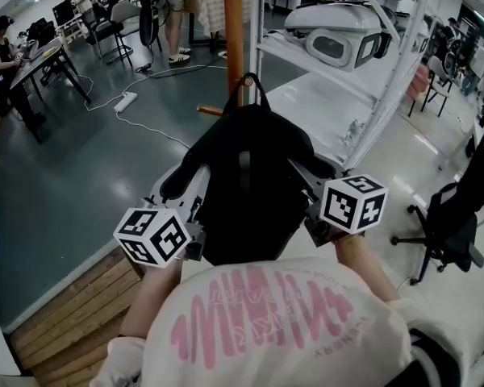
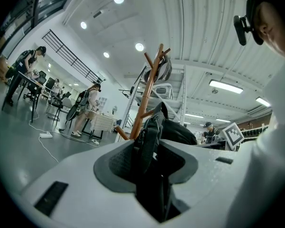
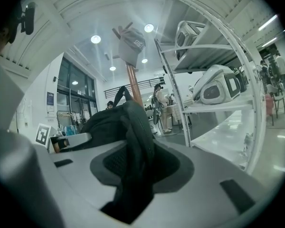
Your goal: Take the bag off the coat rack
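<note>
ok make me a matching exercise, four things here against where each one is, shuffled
1. black fabric backpack
2. grey cap
3. white power strip
4. black swivel office chair

a. on the dark floor, left
b. on the pale floor, right edge
c. atop the wooden coat rack
d. centre, just in front of the rack's pole

Pairs: 1-d, 2-c, 3-a, 4-b

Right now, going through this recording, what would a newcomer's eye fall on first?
The black bag fills the middle of the head view, clamped on either side by the left claw and the right claw. Just behind it rises the brown wooden coat rack, and to the right stands a white shelf unit carrying a bulky white machine.
</note>
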`<state>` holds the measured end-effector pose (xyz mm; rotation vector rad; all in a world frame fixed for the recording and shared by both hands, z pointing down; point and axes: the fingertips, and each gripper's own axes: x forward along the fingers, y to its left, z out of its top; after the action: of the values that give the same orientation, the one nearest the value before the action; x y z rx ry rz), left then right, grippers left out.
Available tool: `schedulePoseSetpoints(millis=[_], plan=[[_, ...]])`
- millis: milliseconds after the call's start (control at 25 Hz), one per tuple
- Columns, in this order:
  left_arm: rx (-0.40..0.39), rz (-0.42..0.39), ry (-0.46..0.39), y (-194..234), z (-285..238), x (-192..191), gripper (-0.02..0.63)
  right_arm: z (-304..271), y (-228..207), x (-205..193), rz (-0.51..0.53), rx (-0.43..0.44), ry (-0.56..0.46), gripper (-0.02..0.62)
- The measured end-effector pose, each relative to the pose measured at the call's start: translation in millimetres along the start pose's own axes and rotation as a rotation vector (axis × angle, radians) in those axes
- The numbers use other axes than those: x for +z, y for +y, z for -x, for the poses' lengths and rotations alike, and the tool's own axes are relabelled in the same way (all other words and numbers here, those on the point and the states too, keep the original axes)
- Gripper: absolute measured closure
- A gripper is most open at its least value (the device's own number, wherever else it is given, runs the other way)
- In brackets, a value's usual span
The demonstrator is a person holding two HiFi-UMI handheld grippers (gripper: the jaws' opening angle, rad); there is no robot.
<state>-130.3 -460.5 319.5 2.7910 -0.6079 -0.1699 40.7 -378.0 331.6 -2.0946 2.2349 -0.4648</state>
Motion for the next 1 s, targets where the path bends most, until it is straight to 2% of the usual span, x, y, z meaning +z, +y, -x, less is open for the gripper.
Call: schedulePoseSetpoints(millis=[640,1000], plan=[[0.027,0.023,-0.023,-7.6,0.6,-1.9,0.476,0.2,-6.3,0.5,-0.013,0.054,-0.020,0.465],[0.074,0.025,-0.058,-23.4,4.4,6.3,0.476,4.8,-9.5,10.2,-0.009,0.107,-0.008,0.465]])
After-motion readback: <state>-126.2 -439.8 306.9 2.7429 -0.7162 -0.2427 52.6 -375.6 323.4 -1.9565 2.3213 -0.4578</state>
